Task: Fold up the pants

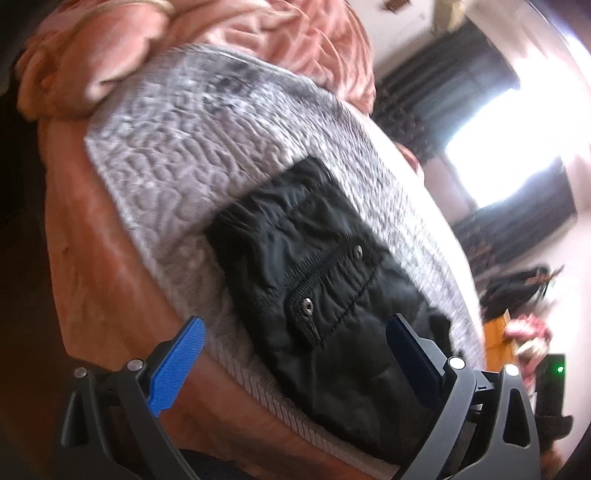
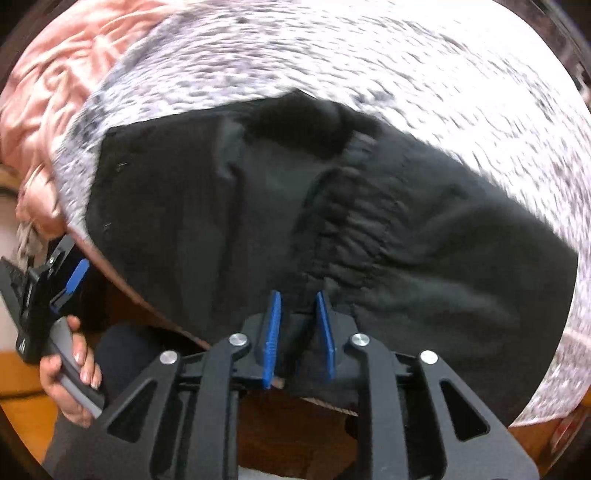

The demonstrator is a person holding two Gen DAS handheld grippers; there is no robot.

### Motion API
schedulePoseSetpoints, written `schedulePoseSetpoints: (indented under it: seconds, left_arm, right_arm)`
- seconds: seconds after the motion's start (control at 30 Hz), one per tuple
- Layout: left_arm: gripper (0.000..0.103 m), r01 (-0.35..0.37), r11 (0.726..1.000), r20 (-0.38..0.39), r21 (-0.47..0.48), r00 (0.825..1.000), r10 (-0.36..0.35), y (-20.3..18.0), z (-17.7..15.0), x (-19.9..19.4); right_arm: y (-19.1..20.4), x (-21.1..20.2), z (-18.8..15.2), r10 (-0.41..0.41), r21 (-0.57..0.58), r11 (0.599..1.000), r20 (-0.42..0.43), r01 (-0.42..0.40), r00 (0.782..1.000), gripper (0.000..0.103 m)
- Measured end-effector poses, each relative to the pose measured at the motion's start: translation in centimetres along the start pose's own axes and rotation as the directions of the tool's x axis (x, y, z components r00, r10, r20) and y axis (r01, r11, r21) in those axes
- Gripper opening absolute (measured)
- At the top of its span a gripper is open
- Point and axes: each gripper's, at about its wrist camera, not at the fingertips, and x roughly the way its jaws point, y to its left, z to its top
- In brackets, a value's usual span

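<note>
The black pants (image 1: pixel 317 280) lie folded into a compact bundle on the grey-and-white patterned blanket (image 1: pixel 177 147) spread across the bed, near its front edge, with a zip pocket and 2 metal snaps facing up. A crumpled pink sheet (image 1: pixel 258 33) is heaped at the far end of the blanket, touching it.

Left tool (image 1: pixel 295 362): blue pads spread wide, 1 on each side of the bundle's near end, nothing pinched between them, so it is released. In the right wrist view the same tool (image 2: pixel 70 280) sits off at the left edge of the bed, a hand (image 2: pixel 70 373) wrapped round its handle.

Right tool (image 2: pixel 297 325): pointing steeply down at the near edge of the pants (image 2: pixel 406 240), its 2 blue pads standing a little apart with a fold of black cloth (image 2: pixel 295 332) in the narrow gap. The pads do not look pressed onto it; the grip reads as slackened.

As for containers, only the pants' own zipped pocket shows, closed, and I cannot tell what is inside. The picture is blurred here, especially across the blanket.
</note>
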Motion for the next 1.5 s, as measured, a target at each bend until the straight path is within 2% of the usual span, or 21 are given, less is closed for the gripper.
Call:
schedulePoseSetpoints:
  seconds: [0.13, 0.17, 0.2, 0.23, 0.27, 0.33, 0.43, 0.57, 0.67, 0.77, 0.83, 0.9, 0.97, 1.0, 1.07, 1.23, 1.33, 1.37, 1.43, 1.47, 1.5]
  left_arm:
    - [0.099, 0.068, 0.982, -0.037, -0.175, 0.996, -0.076, 3.0, 1.4, -0.8]
    - [0.099, 0.077, 0.975, -0.048, -0.208, 0.995, -0.088, 3.7, 1.8, -0.7]
    - [0.099, 0.087, 0.967, -0.058, -0.241, 0.993, -0.104, 4.3, 2.2, -0.5]
    - [0.099, 0.095, 0.954, -0.068, -0.283, 0.991, -0.119, 5.1, 2.7, -0.2]
    - [0.099, 0.101, 0.943, -0.073, -0.317, 0.989, -0.130, 5.7, 3.1, 0.1]
    - [0.099, 0.121, 0.922, -0.081, -0.369, 0.984, -0.161, 6.5, 3.8, 0.9]
    - [0.099, 0.152, 0.912, -0.091, -0.382, 0.975, -0.201, 6.4, 4.9, 2.3]
    - [0.099, 0.188, 0.888, -0.126, -0.420, 0.957, -0.263, 5.9, 5.4, 4.6]
    - [0.099, 0.191, 0.879, -0.150, -0.437, 0.948, -0.281, 5.6, 5.1, 6.2]
    - [0.098, 0.172, 0.890, -0.168, -0.422, 0.950, -0.263, 5.3, 4.8, 7.3]
    - [0.096, 0.168, 0.880, -0.159, -0.444, 0.952, -0.262, 5.9, 4.6, 7.4]
    - [0.096, 0.184, 0.855, -0.135, -0.484, 0.950, -0.281, 6.5, 4.5, 7.6]
    - [0.094, 0.185, 0.851, -0.128, -0.491, 0.951, -0.281, 6.6, 4.4, 7.6]
    - [0.092, 0.178, 0.859, -0.129, -0.481, 0.954, -0.270, 6.3, 4.5, 7.7]
    - [0.074, 0.150, 0.874, -0.143, -0.463, 0.960, -0.241, 6.0, 4.5, 7.8]
    - [0.060, 0.077, 0.892, -0.161, -0.446, 0.973, -0.165, 5.2, 4.6, 8.2]
    - [0.046, 0.043, 0.905, -0.167, -0.423, 0.978, -0.125, 4.8, 4.7, 8.3]
    - [0.043, 0.038, 0.909, -0.167, -0.416, 0.979, -0.118, 4.9, 4.7, 8.1]
    - [0.039, 0.038, 0.913, -0.164, -0.405, 0.980, -0.113, 4.7, 4.9, 7.8]
    - [0.037, 0.040, 0.916, -0.161, -0.399, 0.980, -0.113, 4.7, 4.9, 7.5]
    - [0.035, 0.043, 0.920, -0.157, -0.388, 0.981, -0.112, 4.4, 5.0, 7.2]
  right_arm:
    - [2.7, -1.3, 3.2, 0.070, -0.140, 0.987, -0.037, -0.074, 0.997, 0.052]
    - [3.8, -1.6, 4.6, 0.088, -0.192, 0.977, -0.044, -0.095, 0.995, 0.065]
    - [4.7, -1.7, 5.6, 0.101, -0.227, 0.968, -0.050, -0.110, 0.994, 0.074]
    - [6.2, -1.9, 7.3, 0.126, -0.284, 0.949, -0.063, -0.139, 0.990, 0.089]
    - [7.3, -2.0, 8.5, 0.145, -0.326, 0.932, -0.066, -0.158, 0.987, 0.091]
    - [10.0, -1.9, 11.5, 0.166, -0.414, 0.892, -0.074, -0.182, 0.983, 0.091]
    - [13.3, -0.2, 15.3, 0.195, -0.493, 0.836, -0.144, -0.241, 0.970, 0.091]
    - [17.5, 2.9, 18.6, 0.216, -0.563, 0.752, -0.280, -0.342, 0.935, 0.092]
    - [20.2, 5.1, 19.9, 0.205, -0.610, 0.699, -0.328, -0.372, 0.922, 0.092]
    - [22.2, 7.3, 20.4, 0.188, -0.650, 0.648, -0.369, -0.397, 0.910, 0.092]
    - [23.2, 8.6, 20.7, 0.165, -0.673, 0.624, -0.382, -0.397, 0.909, 0.092]
    - [23.7, 9.6, 20.9, 0.154, -0.680, 0.611, -0.399, -0.405, 0.904, 0.092]
    - [24.6, 10.6, 21.2, 0.133, -0.698, 0.591, -0.411, -0.405, 0.902, 0.092]
    - [25.0, 11.0, 21.4, 0.124, -0.705, 0.584, -0.413, -0.403, 0.902, 0.092]
    - [26.0, 12.0, 21.8, 0.100, -0.722, 0.569, -0.414, -0.393, 0.905, 0.092]
    - [28.1, 14.0, 22.3, 0.051, -0.749, 0.538, -0.430, -0.387, 0.902, 0.092]
    - [28.8, 15.6, 21.8, -0.007, -0.767, 0.522, -0.441, -0.373, 0.898, 0.091]
    - [28.9, 15.9, 21.6, -0.019, -0.771, 0.517, -0.445, -0.373, 0.895, 0.080]
    - [29.0, 16.0, 21.0, -0.039, -0.787, 0.500, -0.438, -0.362, 0.898, 0.065]
    - [29.0, 15.8, 20.9, -0.037, -0.789, 0.497, -0.434, -0.360, 0.900, 0.053]
    - [28.9, 15.5, 20.8, -0.037, -0.793, 0.495, -0.429, -0.356, 0.903, 0.047]
